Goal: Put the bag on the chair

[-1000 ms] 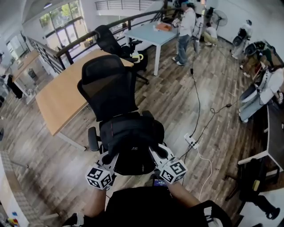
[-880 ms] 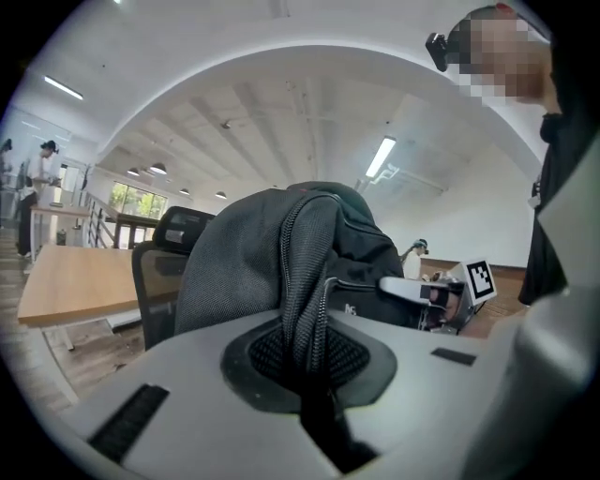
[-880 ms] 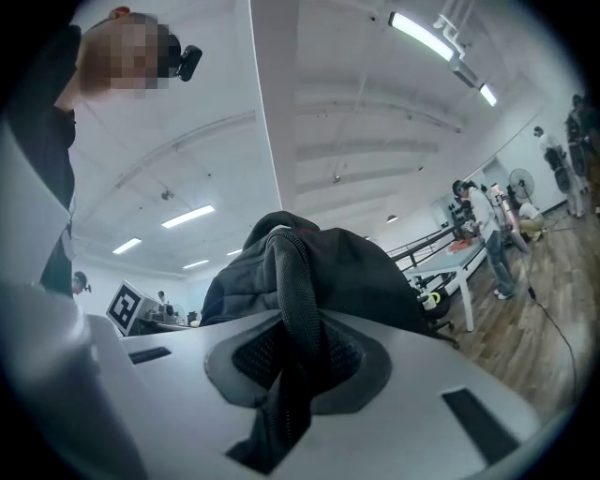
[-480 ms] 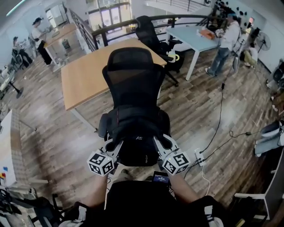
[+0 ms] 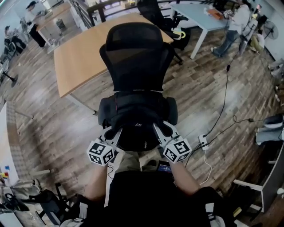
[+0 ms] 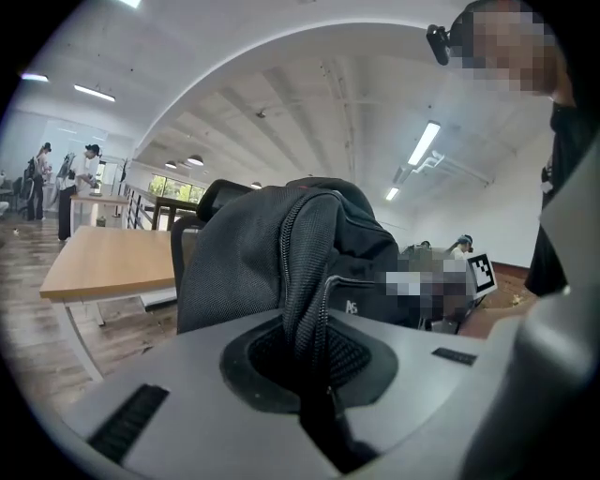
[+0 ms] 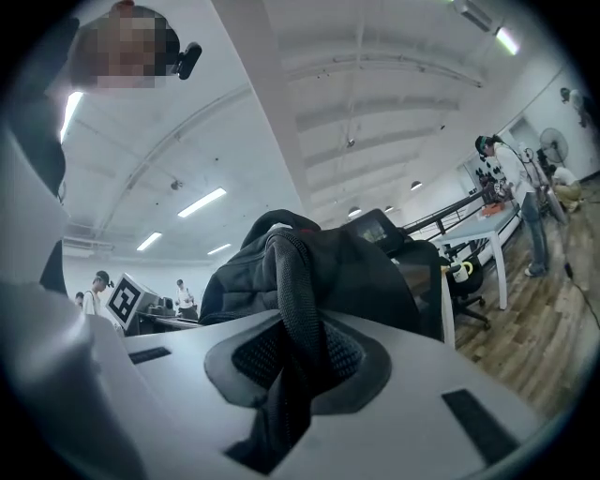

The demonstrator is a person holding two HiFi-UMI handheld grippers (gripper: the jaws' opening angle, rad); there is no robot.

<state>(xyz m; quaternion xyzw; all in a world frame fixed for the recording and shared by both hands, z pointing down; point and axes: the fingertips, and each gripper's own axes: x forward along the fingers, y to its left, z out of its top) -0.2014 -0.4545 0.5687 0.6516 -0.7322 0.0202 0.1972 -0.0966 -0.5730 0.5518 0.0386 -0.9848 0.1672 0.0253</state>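
A black backpack (image 5: 137, 119) lies over the seat of a black mesh-backed office chair (image 5: 135, 57), between its two armrests. I cannot tell whether it rests fully on the seat. My left gripper (image 5: 114, 133) is shut on the bag's left edge, and my right gripper (image 5: 160, 130) is shut on its right edge. In the left gripper view a zipped seam of the backpack (image 6: 281, 253) is pinched in the left gripper (image 6: 314, 361). In the right gripper view a webbing strap of the backpack (image 7: 356, 272) runs through the right gripper (image 7: 291, 375). The seat itself is hidden under the bag.
A wooden table (image 5: 84, 53) stands right behind the chair. A power strip (image 5: 203, 142) with trailing cables lies on the floor to the right. Further back are a second black chair (image 5: 155, 11), a pale table (image 5: 195, 11) and people standing (image 5: 230, 26).
Both grippers have carried the backpack forward and lower. It now sits between the chair's armrests, and the chair has shifted from upper left to straight ahead in the head view.
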